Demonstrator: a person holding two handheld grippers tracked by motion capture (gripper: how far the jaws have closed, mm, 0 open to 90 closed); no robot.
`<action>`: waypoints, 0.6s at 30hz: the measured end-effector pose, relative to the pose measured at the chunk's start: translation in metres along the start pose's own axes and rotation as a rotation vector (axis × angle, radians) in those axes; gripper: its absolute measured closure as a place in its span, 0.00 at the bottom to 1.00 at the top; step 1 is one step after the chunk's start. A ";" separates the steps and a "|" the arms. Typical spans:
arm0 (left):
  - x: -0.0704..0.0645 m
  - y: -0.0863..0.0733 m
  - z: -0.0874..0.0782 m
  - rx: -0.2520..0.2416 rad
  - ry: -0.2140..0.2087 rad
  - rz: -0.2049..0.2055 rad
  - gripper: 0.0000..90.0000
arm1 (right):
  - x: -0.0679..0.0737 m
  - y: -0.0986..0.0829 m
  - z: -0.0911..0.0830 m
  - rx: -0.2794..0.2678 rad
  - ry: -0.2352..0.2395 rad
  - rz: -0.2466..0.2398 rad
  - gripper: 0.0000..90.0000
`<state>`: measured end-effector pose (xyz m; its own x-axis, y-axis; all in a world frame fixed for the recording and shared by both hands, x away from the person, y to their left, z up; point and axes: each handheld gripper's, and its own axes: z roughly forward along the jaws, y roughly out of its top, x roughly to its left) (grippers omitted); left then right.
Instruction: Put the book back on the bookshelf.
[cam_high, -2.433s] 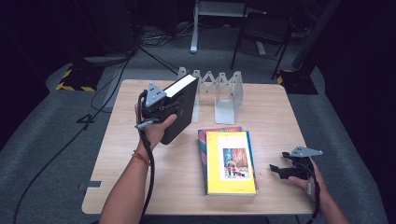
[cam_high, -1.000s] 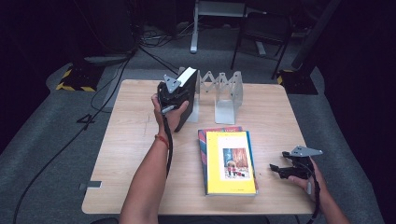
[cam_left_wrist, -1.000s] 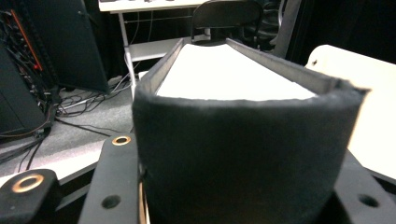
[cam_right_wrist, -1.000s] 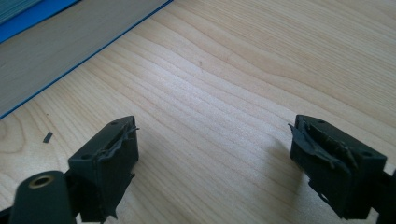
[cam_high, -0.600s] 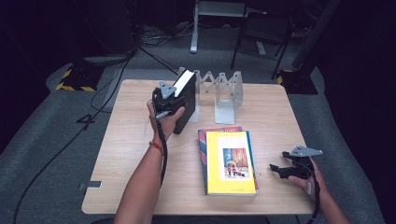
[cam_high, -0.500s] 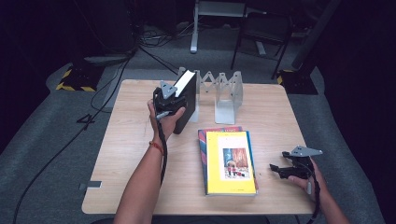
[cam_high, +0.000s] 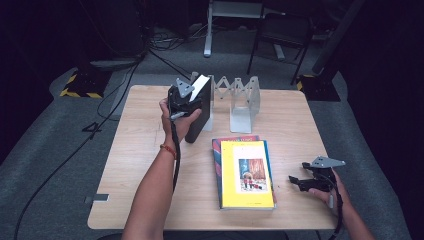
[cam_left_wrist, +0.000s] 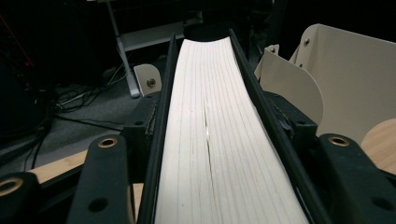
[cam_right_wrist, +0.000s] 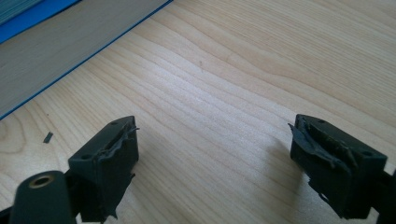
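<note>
Your left gripper (cam_high: 186, 102) is clamping the black book (cam_high: 198, 114) across its covers, and in the left gripper view both jaws are pressing the covers with the cream page block (cam_left_wrist: 215, 140) running up between them. Compared with 2.4 s ago, you are holding the book more upright and farther back, now standing at the left end of the accordion book rack (cam_high: 234, 101), so the slotting step is looking nearly done. Your right gripper (cam_high: 306, 182) is resting wide open on the table (cam_high: 140, 150), unchanged, just right of the 2 stacked books (cam_high: 244, 172).
</note>
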<state>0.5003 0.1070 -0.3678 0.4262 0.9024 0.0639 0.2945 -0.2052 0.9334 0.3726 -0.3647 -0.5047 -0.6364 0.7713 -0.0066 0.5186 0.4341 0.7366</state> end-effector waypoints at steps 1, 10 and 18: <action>0.001 0.000 -0.001 0.002 0.000 -0.003 0.52 | 0.000 0.000 0.000 0.000 0.000 0.001 0.17; 0.002 0.008 0.002 -0.013 -0.002 -0.078 0.57 | 0.000 0.000 0.000 0.002 0.001 0.000 0.17; -0.004 0.023 0.015 0.010 0.051 -0.082 0.58 | 0.000 0.000 0.000 0.000 0.004 0.000 0.17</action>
<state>0.5180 0.0928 -0.3513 0.3568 0.9342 0.0057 0.3353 -0.1337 0.9326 0.3726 -0.3648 -0.5047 -0.6387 0.7694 -0.0043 0.5185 0.4346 0.7364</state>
